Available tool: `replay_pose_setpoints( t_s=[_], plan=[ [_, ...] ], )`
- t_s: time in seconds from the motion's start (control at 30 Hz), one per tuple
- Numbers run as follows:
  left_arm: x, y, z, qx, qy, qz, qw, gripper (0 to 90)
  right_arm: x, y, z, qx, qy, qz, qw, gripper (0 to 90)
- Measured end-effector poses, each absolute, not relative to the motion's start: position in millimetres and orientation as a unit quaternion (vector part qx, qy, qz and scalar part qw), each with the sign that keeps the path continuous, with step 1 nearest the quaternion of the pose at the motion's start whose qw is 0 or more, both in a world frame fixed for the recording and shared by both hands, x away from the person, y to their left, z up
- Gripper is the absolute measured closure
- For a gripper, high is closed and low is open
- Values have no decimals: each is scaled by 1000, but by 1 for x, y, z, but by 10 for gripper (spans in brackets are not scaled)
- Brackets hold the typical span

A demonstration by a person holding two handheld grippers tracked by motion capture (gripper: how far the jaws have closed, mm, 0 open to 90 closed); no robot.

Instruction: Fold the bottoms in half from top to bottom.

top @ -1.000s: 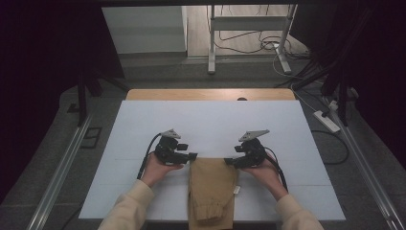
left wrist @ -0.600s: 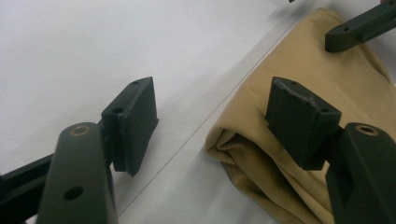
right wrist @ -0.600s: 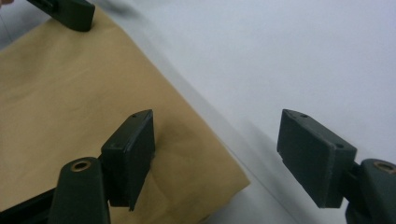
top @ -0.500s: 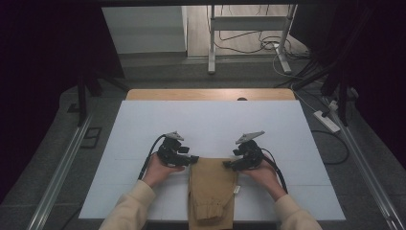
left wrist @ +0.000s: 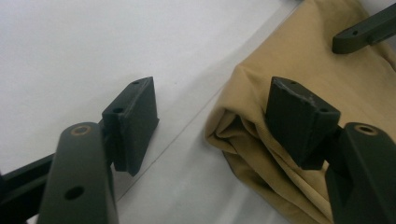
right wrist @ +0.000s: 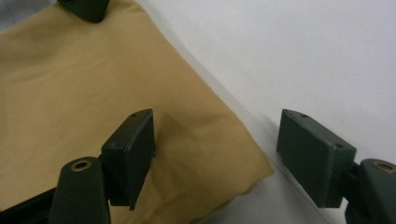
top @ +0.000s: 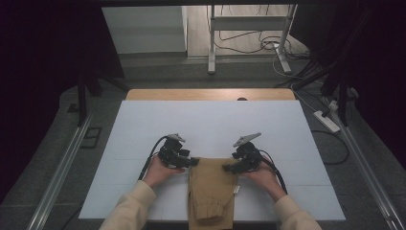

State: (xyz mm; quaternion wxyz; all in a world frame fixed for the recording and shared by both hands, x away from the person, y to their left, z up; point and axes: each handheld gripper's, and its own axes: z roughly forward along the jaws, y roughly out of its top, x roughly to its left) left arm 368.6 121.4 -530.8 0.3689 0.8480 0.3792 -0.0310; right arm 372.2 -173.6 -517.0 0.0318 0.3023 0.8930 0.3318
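Observation:
A folded tan pair of trousers point(top: 210, 189) lies at the near middle of the white table point(top: 210, 124), its cuffed end hanging over the front edge. My left gripper point(top: 193, 162) stands open at the garment's far left corner; in the left gripper view the tan cloth point(left wrist: 299, 154) sits under the right jaw, with the corner's folded layers between the jaws point(left wrist: 212, 121). My right gripper point(top: 226, 167) is open at the far right corner, one jaw over the cloth point(right wrist: 93, 93), the other over bare table point(right wrist: 280, 56); midpoint point(right wrist: 217, 135).
A small white tag point(top: 236, 189) shows at the trousers' right edge. A wooden strip point(top: 210, 94) borders the table's far side. Beyond stand a metal frame point(top: 249, 38), floor cables and a power strip point(top: 326, 120) at the right.
Both hands have slid a little toward the near edge and inward, so the open grippers now sit at the garment's far corners.

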Motion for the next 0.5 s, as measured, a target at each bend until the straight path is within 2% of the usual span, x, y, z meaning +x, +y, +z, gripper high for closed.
replay_pose_setpoints(
  t_s=[0.2, 0.37, 0.5],
  plan=[
    [368, 121, -533, 848, 379, -38, 370, 360, 369, -172, -517, 291, 899, 325, 35, 334],
    [366, 120, -535, 848, 365, -67, 377, 541, 367, -172, -516, 280, 904, 323, 25, 461],
    [364, 118, -535, 855, 355, -68, 373, 626, 365, -173, -514, 274, 907, 321, 19, 579]
  ],
)
